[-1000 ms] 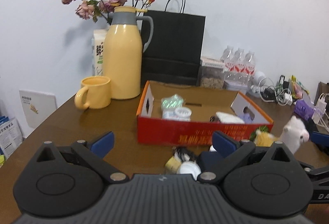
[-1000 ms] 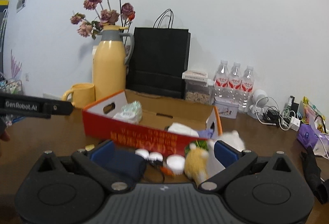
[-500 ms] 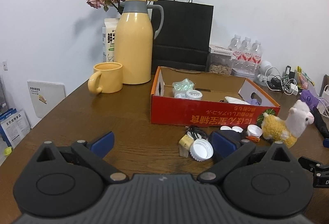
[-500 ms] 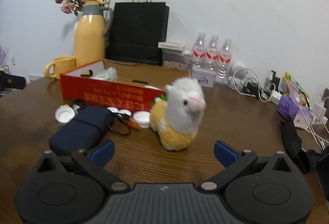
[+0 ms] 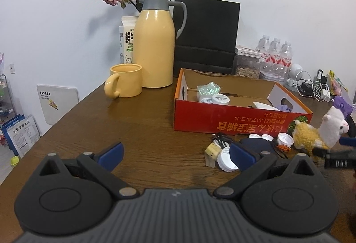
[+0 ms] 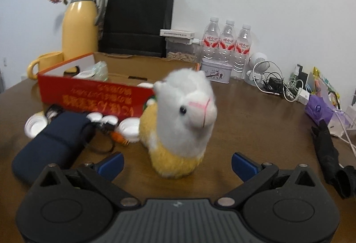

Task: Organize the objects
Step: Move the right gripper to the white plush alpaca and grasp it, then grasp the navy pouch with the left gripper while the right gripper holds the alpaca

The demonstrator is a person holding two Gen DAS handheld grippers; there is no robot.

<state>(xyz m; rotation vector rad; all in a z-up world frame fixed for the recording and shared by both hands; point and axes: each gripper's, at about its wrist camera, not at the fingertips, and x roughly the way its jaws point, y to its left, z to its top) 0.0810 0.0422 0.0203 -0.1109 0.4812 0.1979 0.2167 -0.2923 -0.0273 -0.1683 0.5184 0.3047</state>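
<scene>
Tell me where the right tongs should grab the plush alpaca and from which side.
Grip the alpaca across its yellow body, low, coming straight in from the front, where the open right tongs already straddle it. It stands upright facing them; the body is narrower than the gap and soft. The white head overhangs, so probably go under it. The blue case at its left leaves room.

The left tongs (image 5: 175, 152) now sit farther back from the red box (image 5: 233, 118) than a second ago, so more bare tabletop (image 5: 138, 127) lies ahead of them. The right tongs (image 6: 177, 161) have swung away from the box and drawn up close on the plush alpaca (image 6: 182, 122), which now stands just ahead of the gap between their spread fingers, no longer off to one side.
</scene>
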